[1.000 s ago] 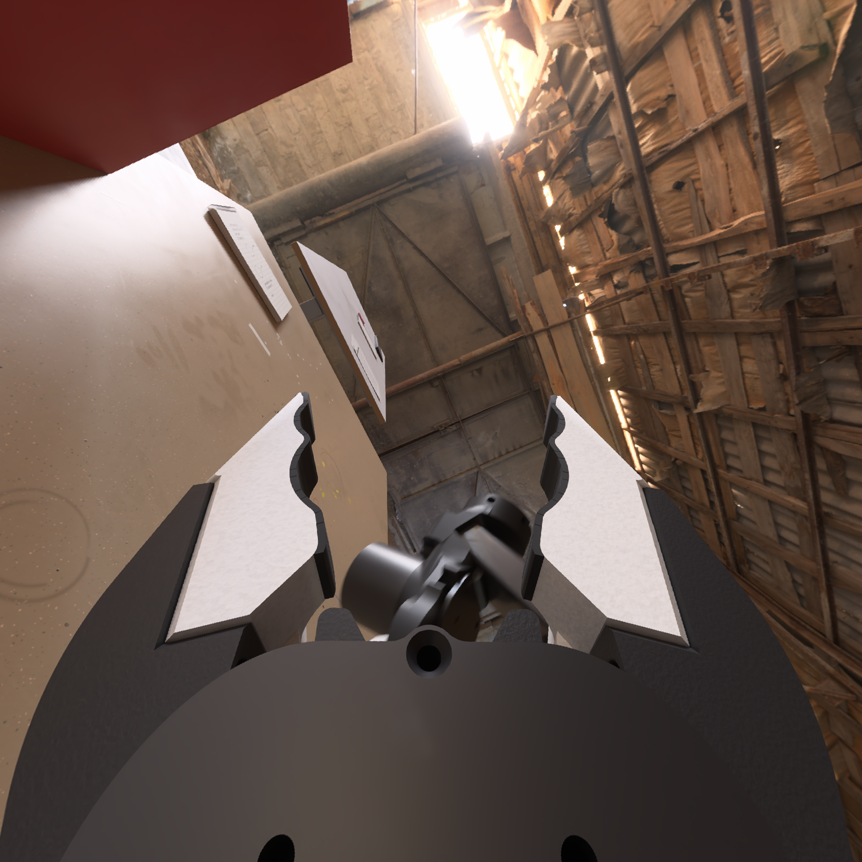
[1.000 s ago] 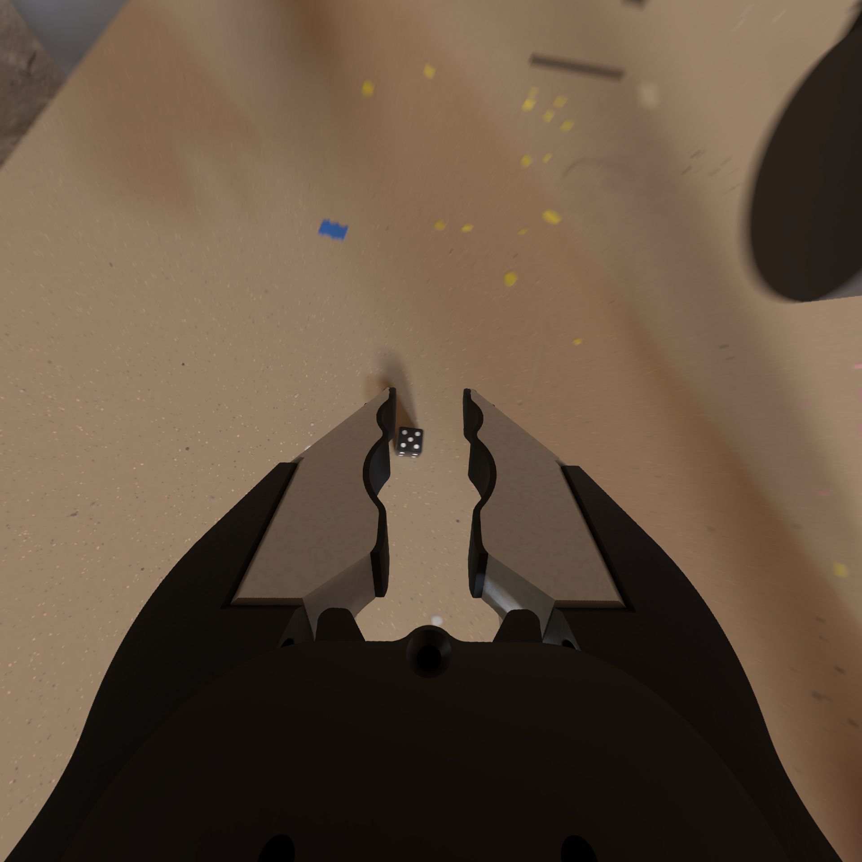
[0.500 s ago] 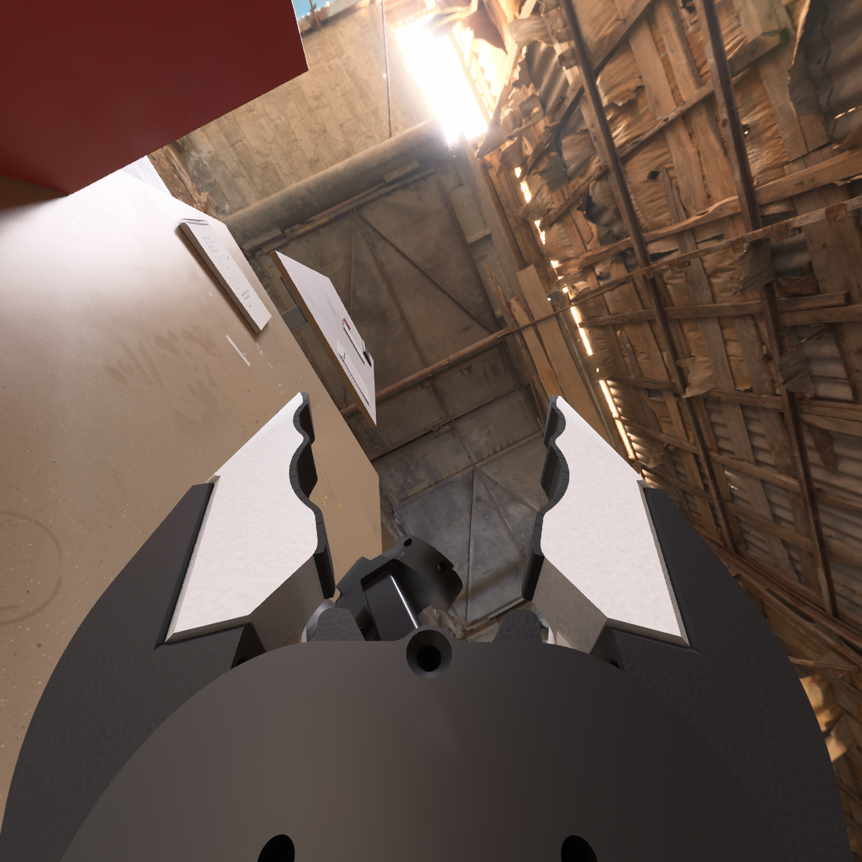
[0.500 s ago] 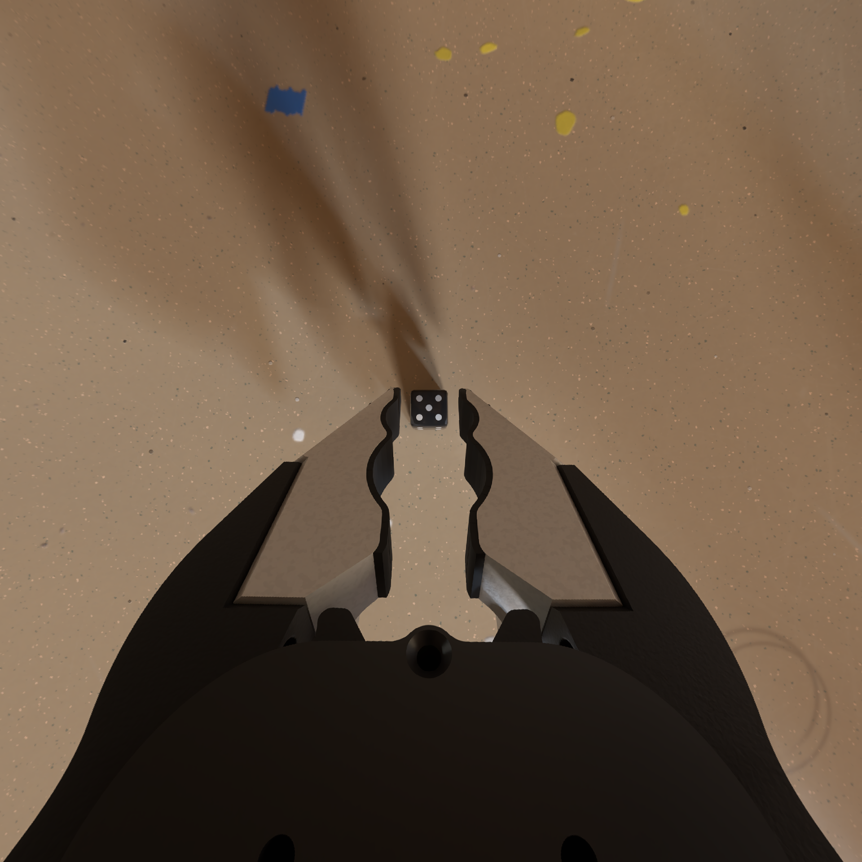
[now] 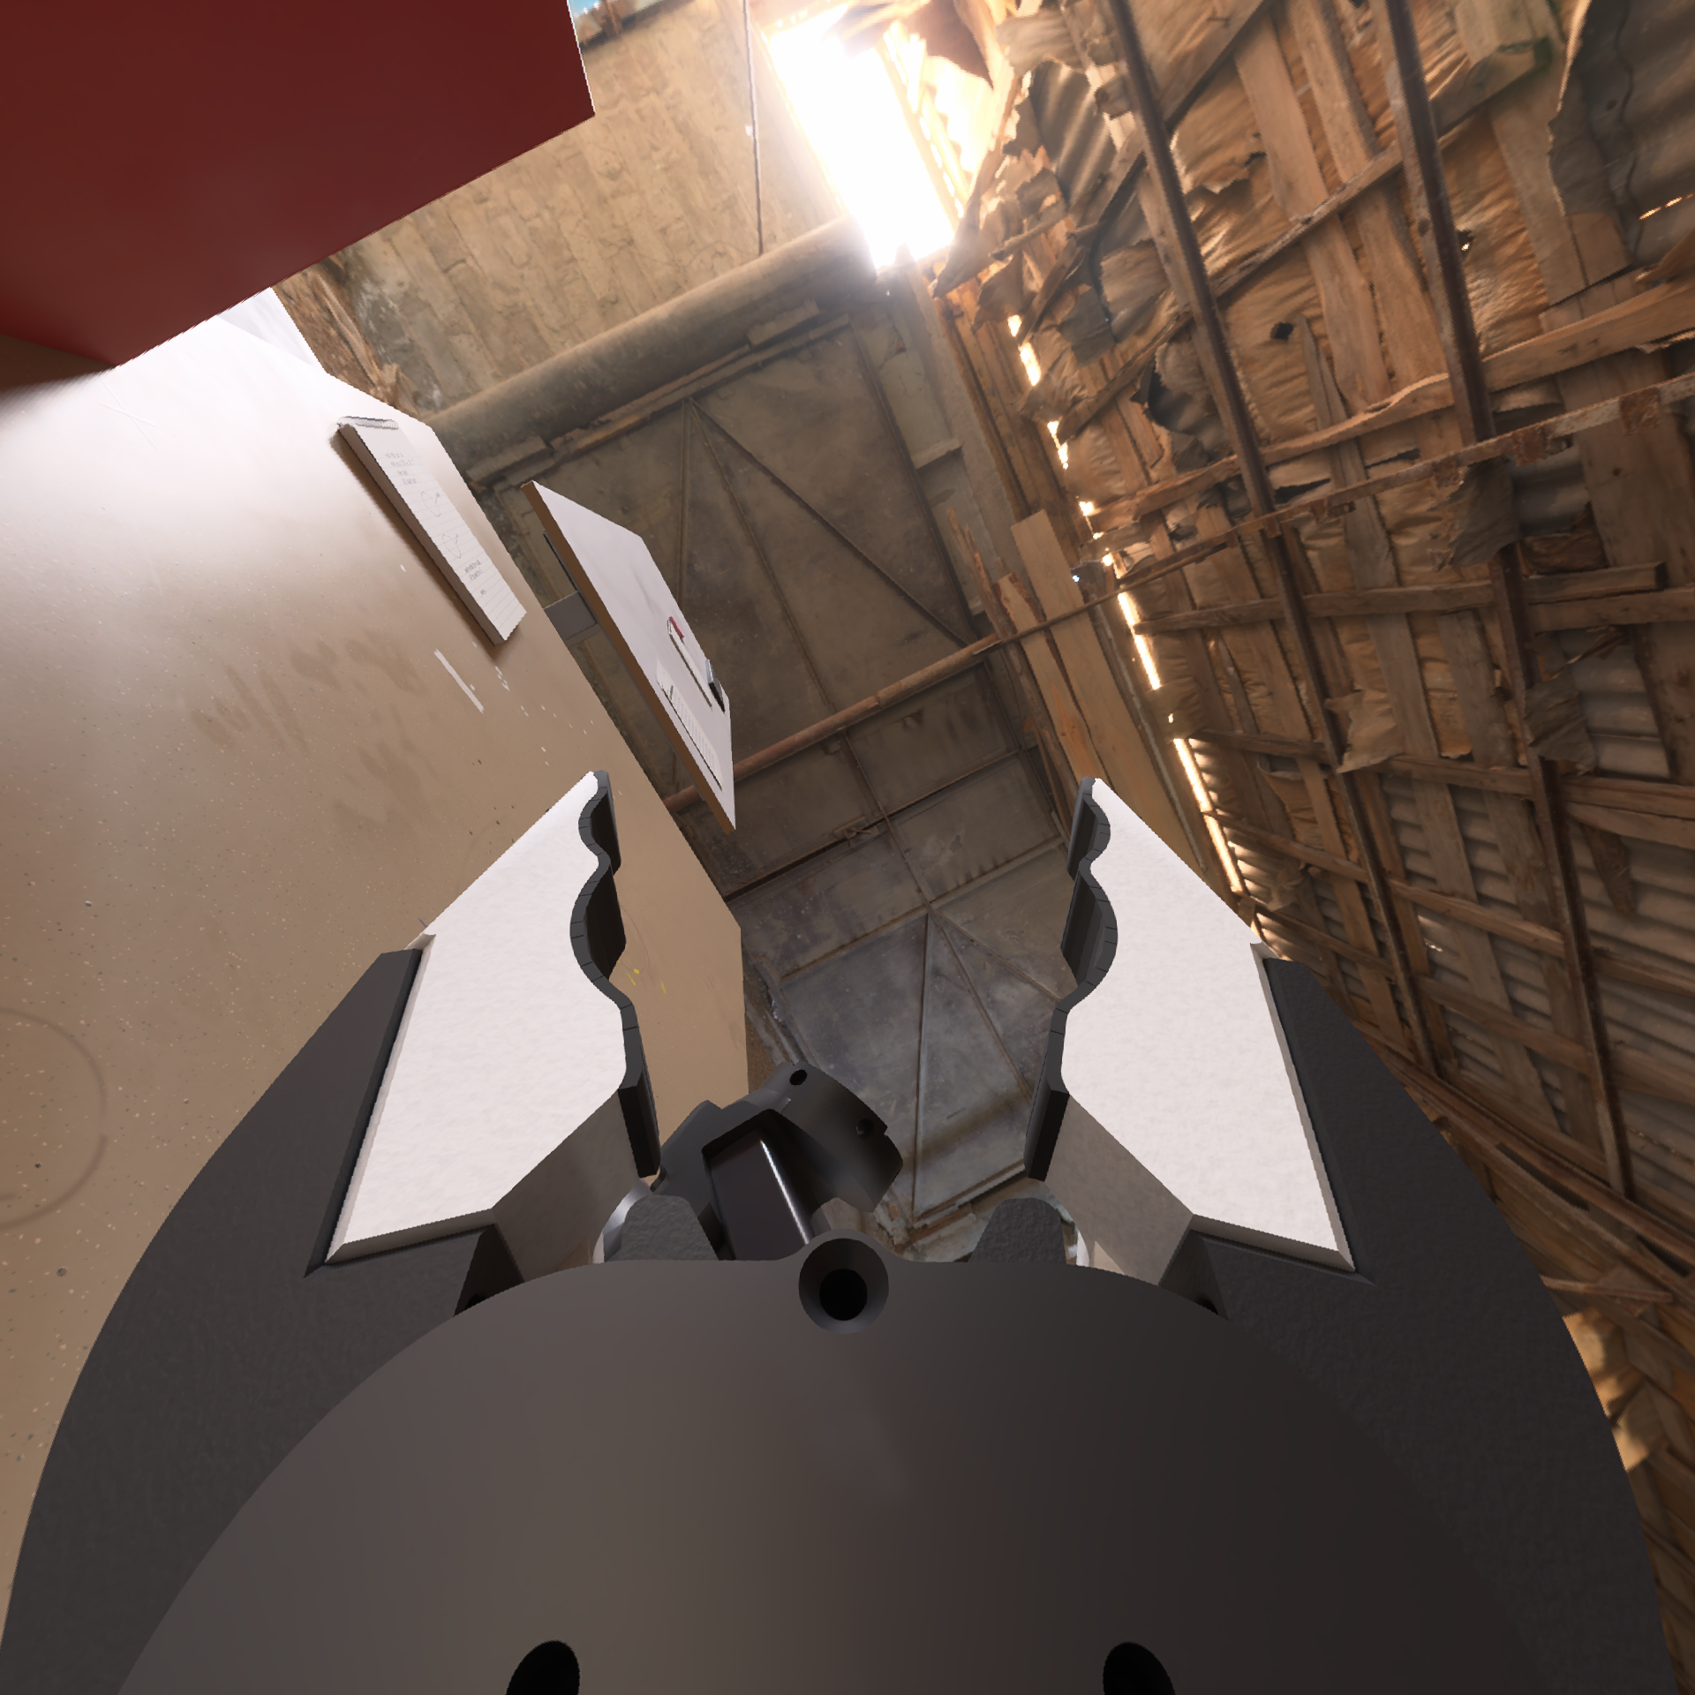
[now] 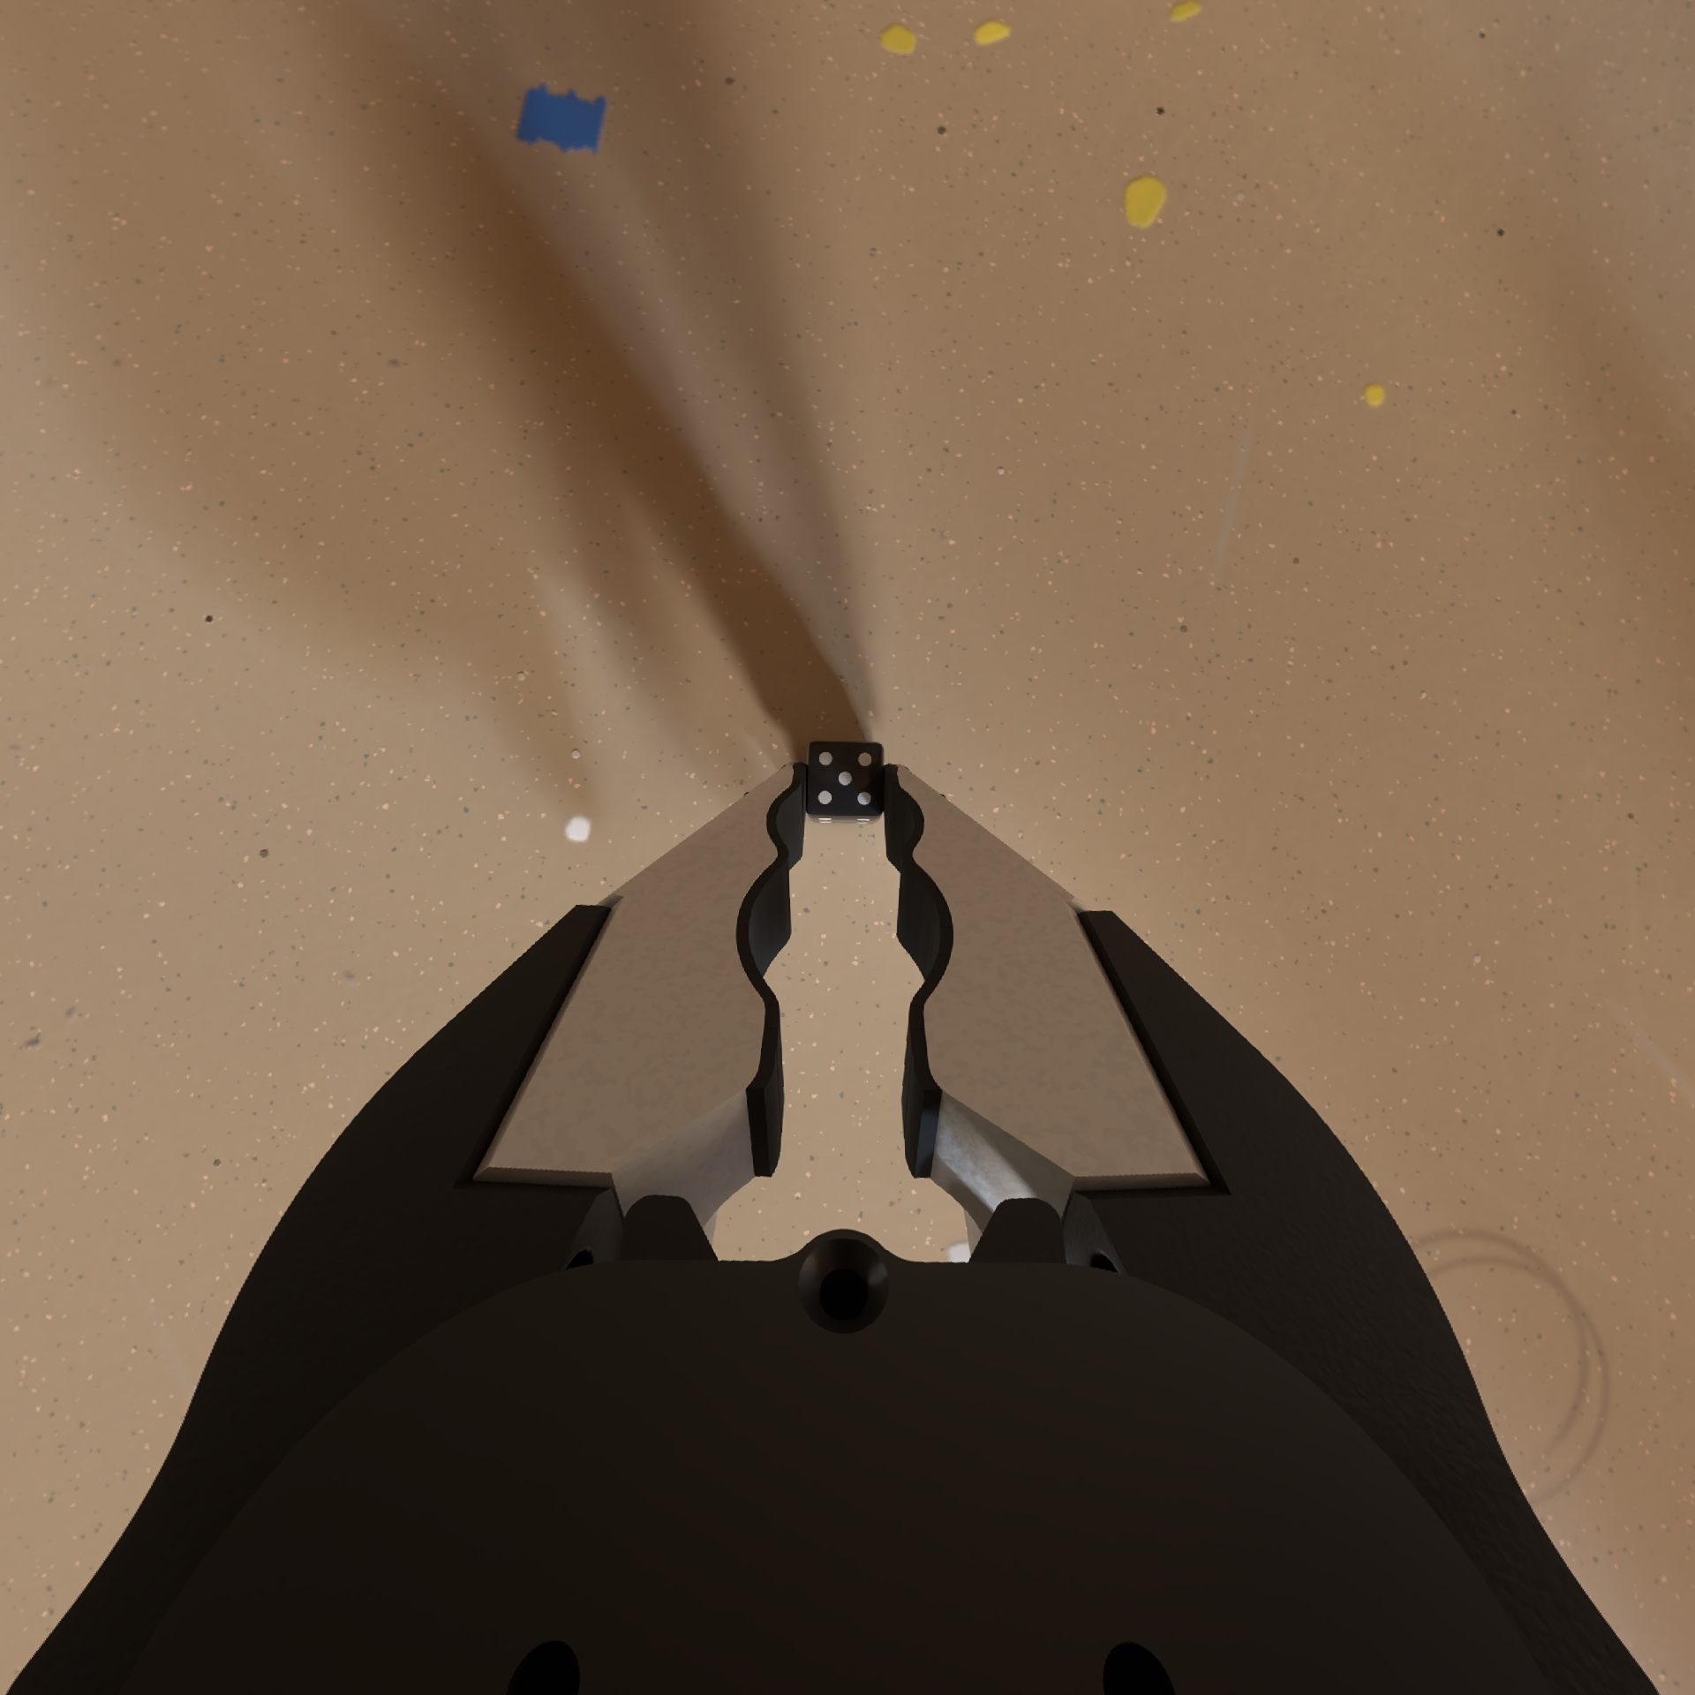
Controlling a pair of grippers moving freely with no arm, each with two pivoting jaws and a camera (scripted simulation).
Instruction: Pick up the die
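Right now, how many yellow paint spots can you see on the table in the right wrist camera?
5: three along the top edge, a larger one lower right of them, a small one farther down. The right gripper may hide more.

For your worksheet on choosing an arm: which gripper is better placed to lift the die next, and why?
Right. The right gripper has its fingertips closed on either side of the black die on the table. The left gripper is open, empty and points away from it.
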